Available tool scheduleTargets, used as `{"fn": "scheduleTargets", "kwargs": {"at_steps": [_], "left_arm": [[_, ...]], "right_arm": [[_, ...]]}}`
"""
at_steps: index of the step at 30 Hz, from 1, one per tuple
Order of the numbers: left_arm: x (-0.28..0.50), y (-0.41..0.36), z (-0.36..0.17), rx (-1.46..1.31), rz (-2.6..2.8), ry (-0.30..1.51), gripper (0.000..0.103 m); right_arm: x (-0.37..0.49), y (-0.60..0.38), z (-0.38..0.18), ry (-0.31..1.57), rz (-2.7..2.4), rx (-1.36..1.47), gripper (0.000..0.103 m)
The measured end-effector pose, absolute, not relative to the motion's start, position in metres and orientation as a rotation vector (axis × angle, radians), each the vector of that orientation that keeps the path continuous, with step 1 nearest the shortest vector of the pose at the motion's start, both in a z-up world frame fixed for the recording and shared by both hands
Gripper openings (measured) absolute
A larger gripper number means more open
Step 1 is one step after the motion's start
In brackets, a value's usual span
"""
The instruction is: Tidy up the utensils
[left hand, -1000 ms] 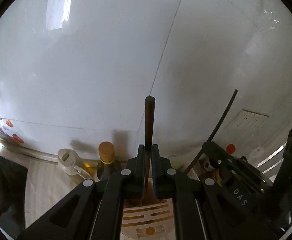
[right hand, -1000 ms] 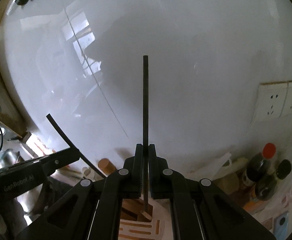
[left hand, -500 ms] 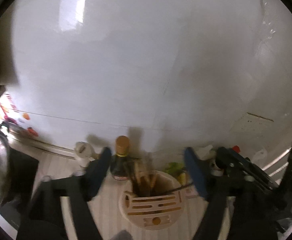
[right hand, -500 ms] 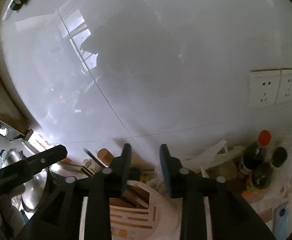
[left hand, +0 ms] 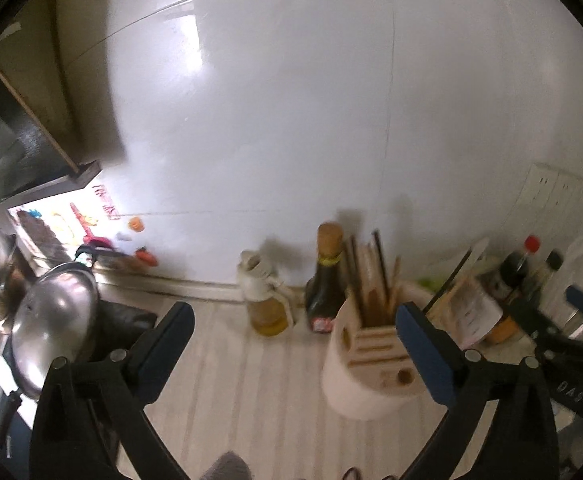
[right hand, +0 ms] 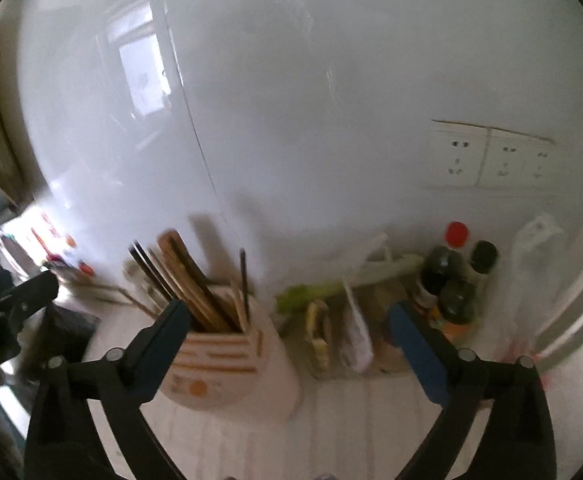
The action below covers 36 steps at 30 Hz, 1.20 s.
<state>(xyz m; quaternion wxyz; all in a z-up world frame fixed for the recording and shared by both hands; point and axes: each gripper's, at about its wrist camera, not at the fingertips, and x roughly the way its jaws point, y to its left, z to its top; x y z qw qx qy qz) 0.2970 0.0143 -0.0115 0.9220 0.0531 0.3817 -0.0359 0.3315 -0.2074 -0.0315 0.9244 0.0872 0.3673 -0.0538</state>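
Both of my grippers hang with nothing in them. My left gripper [left hand: 291,316] has its blue-padded fingers spread wide apart, and my right gripper [right hand: 289,314] is spread just as wide; neither touches anything.

The utensils stand in the utensil holder [left hand: 365,364], a pale, smooth, rounded plastic tub with slotted ribs on its front and a small orange dot low on the face. It sits on the table [left hand: 227,364] toward the back edge, close to the glossy white wall. From its square mouth rise the chopsticks [right hand: 195,280]: slim straight sticks, some matte black, some warm brown wood, leaning fanwise toward the left because the slot is wider than the bundle. One black stick [right hand: 244,280] stands nearly upright at the right side of the slot, apart from the leaning ones.

Standing them on end keeps the handles up and easy to pinch, which I judge is the point of the holder.

Just left of the holder stand a dark glass bottle [left hand: 326,280] with a tan cap and a squat oil bottle [left hand: 265,300] with yellow liquid. A shiny steel pot lid [left hand: 53,328] lies at the table's left edge.

The table top looks like pale striped laminate.
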Motion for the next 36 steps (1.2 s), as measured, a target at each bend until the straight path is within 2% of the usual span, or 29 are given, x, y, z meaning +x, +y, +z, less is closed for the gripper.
{"fn": "scheduleTargets", "kwargs": {"at_steps": [12,22,36], "left_arm": [[0.256,0.032,-0.015,0.103,-0.066,0.767,0.103],[0.203,0.042,0.007,0.095,-0.094,0.714,0.103],[0.061,0.047,0.056,0.079,-0.044,0.629,0.103]], "right_arm": [[0.283,-0.183,-0.02,0.732,-0.247,0.065,0.103],[0.213,-0.17,0.01,0.654,-0.295,0.062,0.103],[0.067,-0.158,0.068,0.529,-0.251,0.048,0.103]]}}
